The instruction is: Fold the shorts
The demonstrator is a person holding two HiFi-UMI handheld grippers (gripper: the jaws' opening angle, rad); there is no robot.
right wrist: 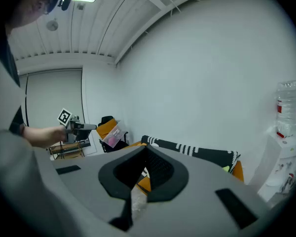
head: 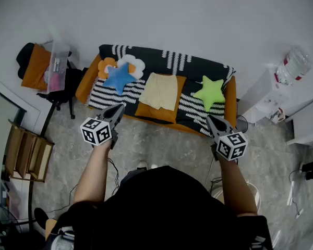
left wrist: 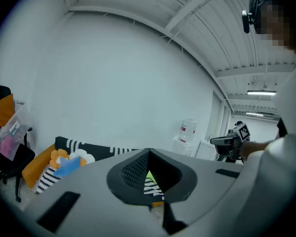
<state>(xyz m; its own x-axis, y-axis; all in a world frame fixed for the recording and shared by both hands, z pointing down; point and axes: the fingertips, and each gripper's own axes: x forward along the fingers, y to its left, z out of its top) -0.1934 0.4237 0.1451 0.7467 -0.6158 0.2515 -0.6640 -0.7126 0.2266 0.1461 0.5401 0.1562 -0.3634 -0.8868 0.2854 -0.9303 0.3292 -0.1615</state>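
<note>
While the person stands facing the sofa point(head: 198, 66), the pale yellow shorts point(head: 159, 91) lie spread on an orange cushion point(head: 151, 112) at the middle of its seat. In the head view they sit between a blue star pillow point(head: 118, 77) on the left and a green star pillow point(head: 210, 92) on the right. The left gripper point(head: 118, 108) and right gripper point(head: 209, 118) hover short of the sofa, apart from the shorts. Each has its fingers closed together, gripping nothing.

Shorts point(head: 159, 90) on sofa point(head: 198, 65), between cushions point(head: 209, 92)
</note>
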